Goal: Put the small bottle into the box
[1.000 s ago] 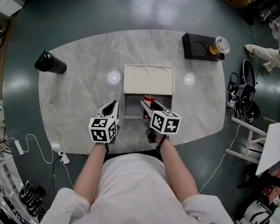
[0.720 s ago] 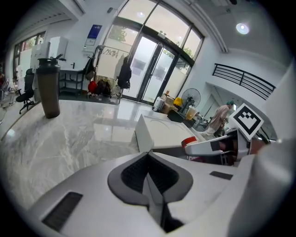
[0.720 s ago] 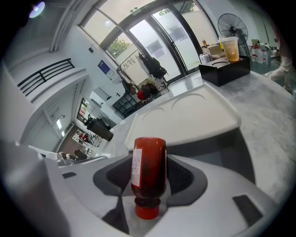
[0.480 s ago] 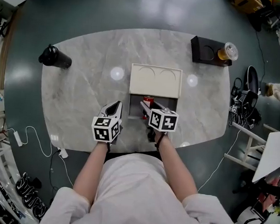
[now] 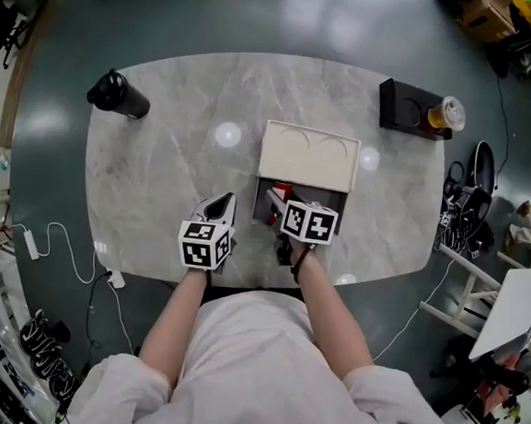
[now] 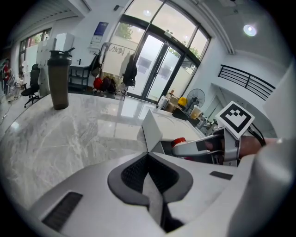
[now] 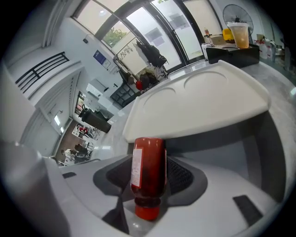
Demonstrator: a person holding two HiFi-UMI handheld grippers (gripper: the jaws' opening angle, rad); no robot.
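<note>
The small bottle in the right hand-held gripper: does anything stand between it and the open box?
Nothing visible does. The small bottle hangs right at the open box, whose lid is folded back beyond it.

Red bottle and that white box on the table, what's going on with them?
A person stands at a marble table with a hand-held gripper in each hand. The right gripper is shut on a small red bottle and holds it at the open part of the white box, just below the raised lid. The bottle has not been let go yet. The left gripper is shut with nothing in it and sits beside the box's left edge.
</note>
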